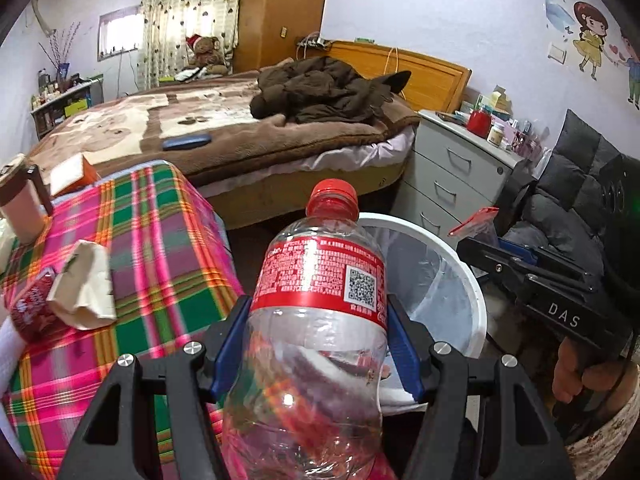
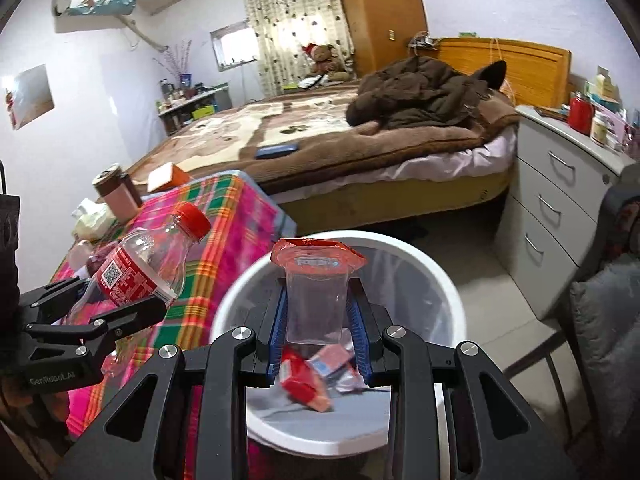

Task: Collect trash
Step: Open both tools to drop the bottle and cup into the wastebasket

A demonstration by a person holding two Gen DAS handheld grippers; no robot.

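left tool [image 1: 320,344] clamped on the clear plastic bottle [image 1: 316,304] (red cap, red label), held over the plaid worktop [image 1: 160,240] edge beside the white bin [image 2: 432,280]. right tool [image 2: 318,340] pinches a clear cup [image 2: 316,300] with its torn red lid, directly above the bin, red wrappers [image 2: 304,380] lying inside.

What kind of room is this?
It looks like a bedroom in someone's home. There is a big bed with a brown blanket, a teddy bear by the curtained window, and a grey chest of drawers beside the bed.
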